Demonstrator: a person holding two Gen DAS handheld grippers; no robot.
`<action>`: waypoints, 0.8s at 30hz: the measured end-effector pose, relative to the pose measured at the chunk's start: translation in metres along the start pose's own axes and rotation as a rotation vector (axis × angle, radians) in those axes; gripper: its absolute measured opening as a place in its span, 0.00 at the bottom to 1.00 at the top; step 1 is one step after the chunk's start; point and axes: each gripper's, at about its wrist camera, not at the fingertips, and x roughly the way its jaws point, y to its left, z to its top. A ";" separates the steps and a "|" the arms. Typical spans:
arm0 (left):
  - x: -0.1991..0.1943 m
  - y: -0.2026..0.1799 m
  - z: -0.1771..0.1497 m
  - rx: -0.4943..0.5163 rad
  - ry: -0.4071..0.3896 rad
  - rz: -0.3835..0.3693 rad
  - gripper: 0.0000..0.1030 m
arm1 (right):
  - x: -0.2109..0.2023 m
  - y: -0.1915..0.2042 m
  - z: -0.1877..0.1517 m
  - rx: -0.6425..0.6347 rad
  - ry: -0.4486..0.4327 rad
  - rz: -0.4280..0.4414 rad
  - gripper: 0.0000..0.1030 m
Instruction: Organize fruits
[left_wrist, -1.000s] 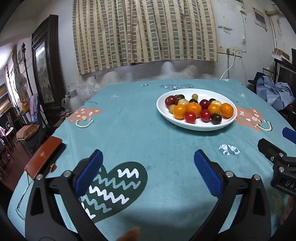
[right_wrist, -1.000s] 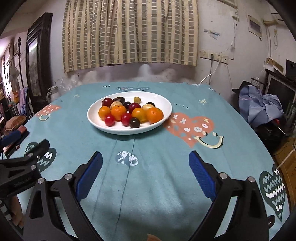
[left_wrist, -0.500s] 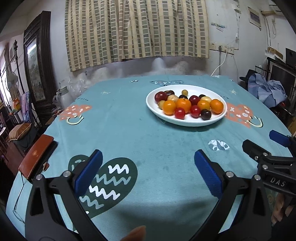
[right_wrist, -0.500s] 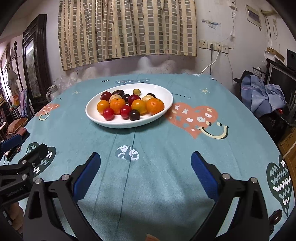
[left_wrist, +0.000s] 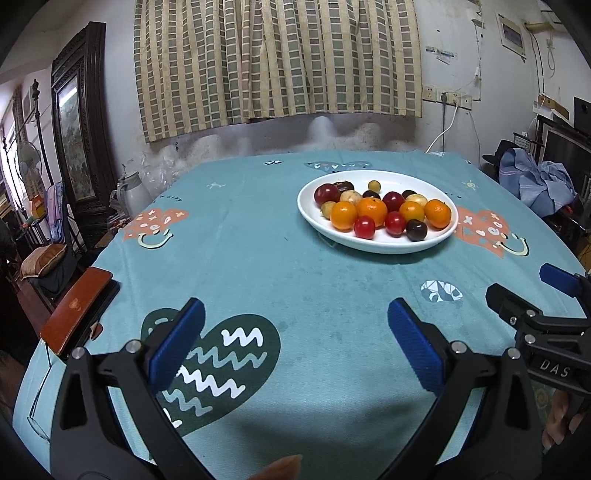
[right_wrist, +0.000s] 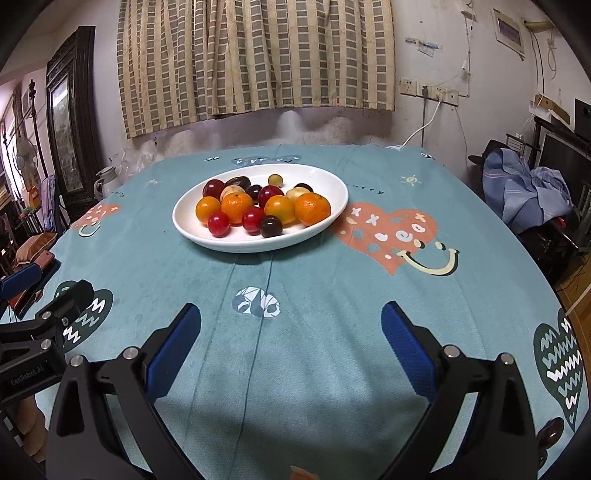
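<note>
A: Which step do I have now?

B: I think it is only the approach. My left gripper (left_wrist: 295, 332) and my right gripper (right_wrist: 291, 328) both have the blue pads wide apart, and nothing is between them. They hang over the teal tablecloth (left_wrist: 258, 258), well apart from the fruit.

A: And where are the fruits?

B: All in the white plate (right_wrist: 325, 225), in the upper middle of the right view and the upper right of the left view. I see orange mandarins (right_wrist: 312, 208), red cherry tomatoes (right_wrist: 218, 223), some dark ones (right_wrist: 271, 226) and pale ones behind.

A: What does the next move call for?

B: I judge that one gripper must go forward to the plate and take one small round fruit from the near edge, softly, because they can roll.

A: The room?

B: A checked curtain (left_wrist: 277, 59) at the top, a dark framed mirror (left_wrist: 77, 122) at the upper left, a heap of blue clothes (right_wrist: 524, 192) at the right.
</note>
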 end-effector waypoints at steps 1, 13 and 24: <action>0.000 0.000 0.000 -0.001 0.001 0.000 0.98 | 0.000 0.000 0.000 0.001 0.001 0.001 0.95; 0.000 0.002 0.000 -0.001 0.002 0.001 0.98 | 0.000 0.001 -0.001 -0.009 0.002 0.001 0.96; 0.000 0.002 -0.001 0.002 0.002 0.003 0.98 | 0.000 0.001 -0.001 -0.008 0.003 0.000 0.95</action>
